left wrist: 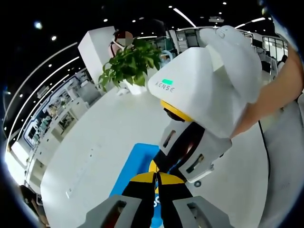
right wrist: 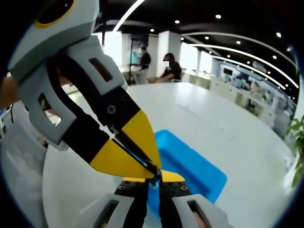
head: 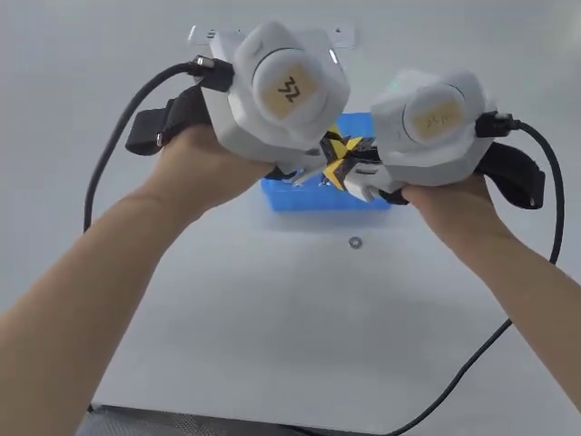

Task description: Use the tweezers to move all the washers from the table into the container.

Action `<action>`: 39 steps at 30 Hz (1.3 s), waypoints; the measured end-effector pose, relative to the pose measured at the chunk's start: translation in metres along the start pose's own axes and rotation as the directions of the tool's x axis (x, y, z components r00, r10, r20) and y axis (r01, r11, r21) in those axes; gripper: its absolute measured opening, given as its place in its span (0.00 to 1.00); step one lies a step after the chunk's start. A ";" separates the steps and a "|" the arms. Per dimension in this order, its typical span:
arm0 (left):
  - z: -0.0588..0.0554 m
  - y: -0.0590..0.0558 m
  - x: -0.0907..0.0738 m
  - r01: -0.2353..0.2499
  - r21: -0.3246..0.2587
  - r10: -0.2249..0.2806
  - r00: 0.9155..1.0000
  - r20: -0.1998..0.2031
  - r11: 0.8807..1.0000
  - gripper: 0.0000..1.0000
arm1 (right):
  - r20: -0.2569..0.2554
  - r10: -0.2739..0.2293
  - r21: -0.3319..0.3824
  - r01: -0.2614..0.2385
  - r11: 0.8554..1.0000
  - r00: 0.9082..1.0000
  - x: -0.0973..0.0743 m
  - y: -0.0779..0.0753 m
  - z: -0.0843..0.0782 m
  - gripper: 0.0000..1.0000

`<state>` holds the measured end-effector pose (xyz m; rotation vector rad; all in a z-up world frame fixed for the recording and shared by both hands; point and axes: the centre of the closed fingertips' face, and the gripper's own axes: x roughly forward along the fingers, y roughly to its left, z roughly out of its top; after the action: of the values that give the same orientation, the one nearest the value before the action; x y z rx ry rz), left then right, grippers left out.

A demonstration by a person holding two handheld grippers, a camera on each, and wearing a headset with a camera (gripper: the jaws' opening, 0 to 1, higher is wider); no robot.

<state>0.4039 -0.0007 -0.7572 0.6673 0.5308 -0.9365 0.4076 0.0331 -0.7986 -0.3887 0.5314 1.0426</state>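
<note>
Over the blue container (head: 309, 195) my two grippers meet tip to tip. In the right gripper view, the left gripper (right wrist: 154, 166) comes in from the left. Its yellow-tipped jaws are shut on thin dark tweezers (right wrist: 128, 145) that run along the seam between them. The tweezers' end reaches my right gripper (right wrist: 153, 178), whose jaws stand close together on it above the container (right wrist: 199, 171). One small metal washer (head: 355, 242) lies on the white table (head: 272, 318) just in front of the container. It also shows as the washer (left wrist: 197, 183) under the right gripper in the left gripper view.
Black cables trail from both grippers, one to the left and one around the right side to the table's front edge. A small white bracket (head: 340, 36) sits at the far edge. A potted plant (left wrist: 130, 64) stands far off on another table.
</note>
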 end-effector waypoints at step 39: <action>0.044 -0.033 -0.051 -0.013 0.041 0.010 0.997 0.075 0.999 0.00 | 0.168 -0.012 0.141 -0.012 0.990 0.986 -0.062 0.022 0.025 0.10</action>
<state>0.3555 -0.0182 -0.7021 0.6694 0.4416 -0.9596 0.3687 0.0130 -0.7433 -0.1733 0.4503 1.0206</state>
